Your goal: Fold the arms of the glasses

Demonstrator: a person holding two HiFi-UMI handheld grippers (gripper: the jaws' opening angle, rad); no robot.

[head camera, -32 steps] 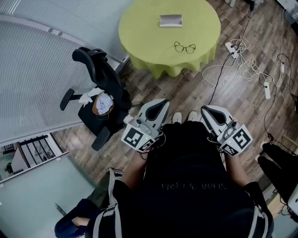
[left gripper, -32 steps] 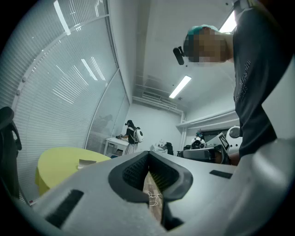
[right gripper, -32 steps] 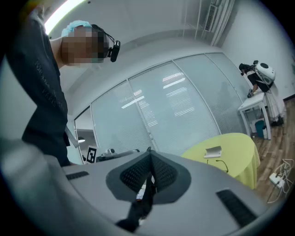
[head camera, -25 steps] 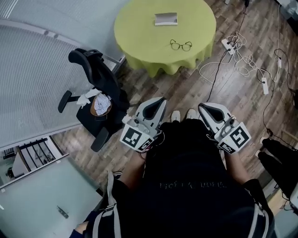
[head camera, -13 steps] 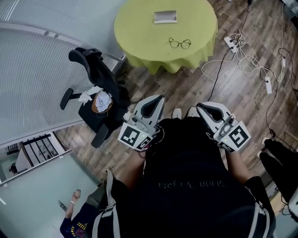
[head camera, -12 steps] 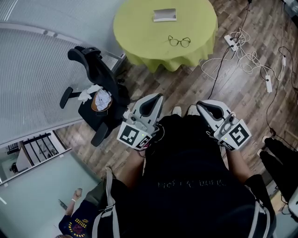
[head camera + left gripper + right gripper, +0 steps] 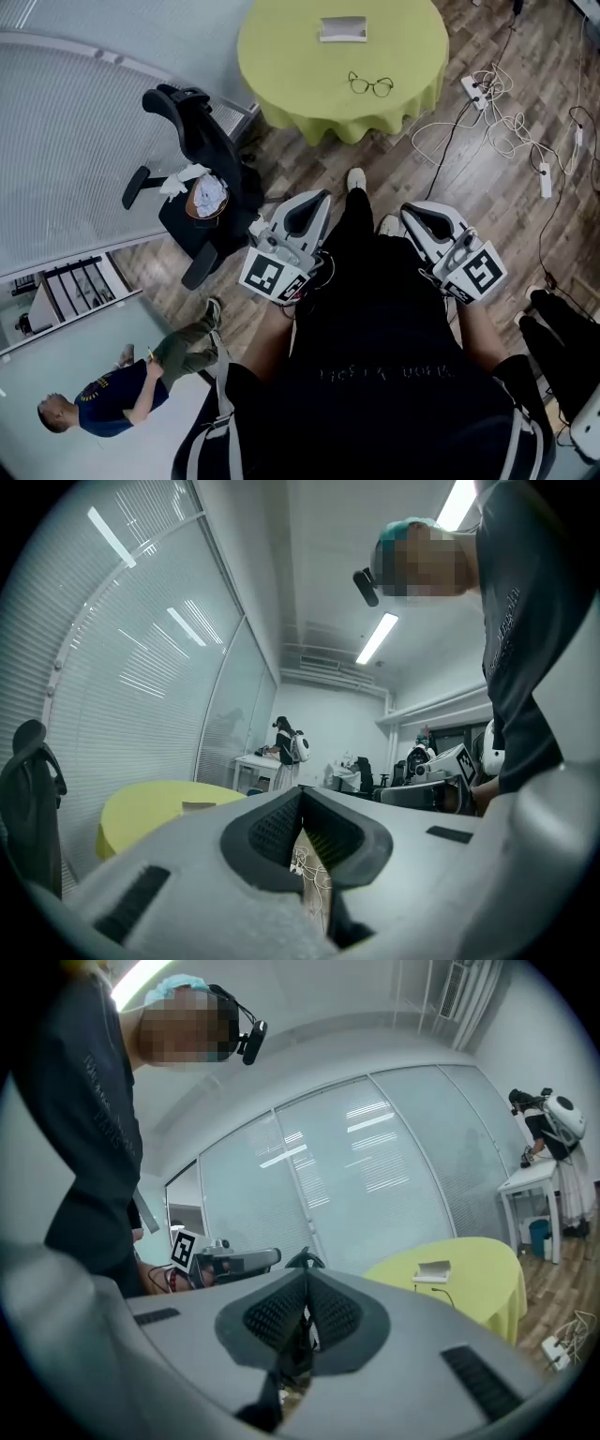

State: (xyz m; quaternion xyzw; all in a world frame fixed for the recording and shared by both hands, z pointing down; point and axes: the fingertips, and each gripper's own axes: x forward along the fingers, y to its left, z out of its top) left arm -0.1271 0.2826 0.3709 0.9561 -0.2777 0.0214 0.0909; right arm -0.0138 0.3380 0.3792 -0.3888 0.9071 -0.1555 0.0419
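Note:
A pair of dark thin-framed glasses [image 7: 371, 84] lies with arms open on the round yellow-green table [image 7: 281, 56], near its front edge; from the right gripper view the glasses [image 7: 444, 1295] show as a thin line. My left gripper [image 7: 311, 202] and right gripper [image 7: 412, 211] are held close to my body, far short of the table. Both are shut with nothing between their jaws. In the left gripper view the left gripper [image 7: 302, 794] has its pads pressed together, and so does the right gripper [image 7: 306, 1283] in its own view.
A small white open box [image 7: 343, 29] sits at the table's far side. A black office chair [image 7: 202, 159] with cloth on its seat stands at the left. Cables and power strips [image 7: 497, 103] lie on the wood floor at the right. A person [image 7: 122, 389] walks at lower left.
I have stepped forward, one foot now out ahead toward the table. A person has walked into view at lower left. Both grippers stay shut by my waist.

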